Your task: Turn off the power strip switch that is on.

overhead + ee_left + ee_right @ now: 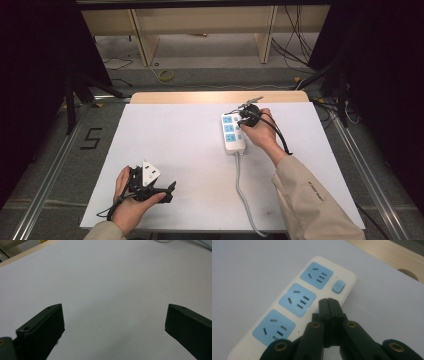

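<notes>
Your right gripper (329,302) pressed closed, empty, tips over white power strip (294,302) beside its blue switch (338,286); your left gripper (112,322) spread wide over bare table (105,277)

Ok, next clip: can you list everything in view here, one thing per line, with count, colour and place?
Power strip: one, cream with three blue sockets and blue switch buttons, right of centre on the sheet.
Power strip cable: one, pale grey, running from the strip to the near edge.
Sheet: one, white, covering the table.
Table: one, light wood, far edge showing.
Cables: several, dark, on the floor beyond.
Left gripper: one, black, near left, jaws wide apart over bare sheet.
Right gripper: one, black, jaws together, above the strip by a switch button.
</notes>
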Demonstrator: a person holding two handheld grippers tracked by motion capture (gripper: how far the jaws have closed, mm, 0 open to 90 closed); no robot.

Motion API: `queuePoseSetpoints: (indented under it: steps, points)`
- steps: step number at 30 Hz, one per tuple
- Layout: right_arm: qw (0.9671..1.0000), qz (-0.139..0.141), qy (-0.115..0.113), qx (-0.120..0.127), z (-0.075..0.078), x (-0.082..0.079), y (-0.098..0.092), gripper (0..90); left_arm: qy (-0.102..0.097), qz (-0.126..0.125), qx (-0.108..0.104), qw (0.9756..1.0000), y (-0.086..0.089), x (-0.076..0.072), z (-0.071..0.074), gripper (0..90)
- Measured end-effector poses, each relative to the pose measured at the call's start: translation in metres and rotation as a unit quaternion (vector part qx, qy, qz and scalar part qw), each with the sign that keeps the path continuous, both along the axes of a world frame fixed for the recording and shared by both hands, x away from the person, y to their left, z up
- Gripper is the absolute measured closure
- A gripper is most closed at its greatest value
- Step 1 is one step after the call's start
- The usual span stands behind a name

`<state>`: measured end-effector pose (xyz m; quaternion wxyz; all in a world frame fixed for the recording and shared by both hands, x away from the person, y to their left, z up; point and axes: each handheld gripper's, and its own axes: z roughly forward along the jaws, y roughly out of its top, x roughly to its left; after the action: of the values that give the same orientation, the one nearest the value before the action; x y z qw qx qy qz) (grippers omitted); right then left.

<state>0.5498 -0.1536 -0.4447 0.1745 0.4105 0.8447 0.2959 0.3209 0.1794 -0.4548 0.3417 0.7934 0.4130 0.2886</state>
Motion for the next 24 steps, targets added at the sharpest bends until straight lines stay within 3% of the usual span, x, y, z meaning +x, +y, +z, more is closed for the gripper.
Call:
queuePoseSetpoints:
  steps: [11, 17, 24]
  points:
    - [0.9999, -0.001, 0.015, -0.005, -0.005, 0.006, 0.004, 90.0, 0.002, -0.001, 0.000, 1.0000, 0.001, 0.001, 0.000, 2.2]
    - [1.0000, 0.004, 0.007, -0.002, -0.002, 0.008, 0.006, 90.0, 0.002, -0.001, 0.000, 1.0000, 0.000, 0.001, 0.000, 2.2]
    - [0.9997, 0.001, 0.022, -0.007, -0.004, 0.009, 0.010, 90.0, 0.001, -0.001, 0.000, 1.0000, 0.001, 0.001, 0.000, 2.3]
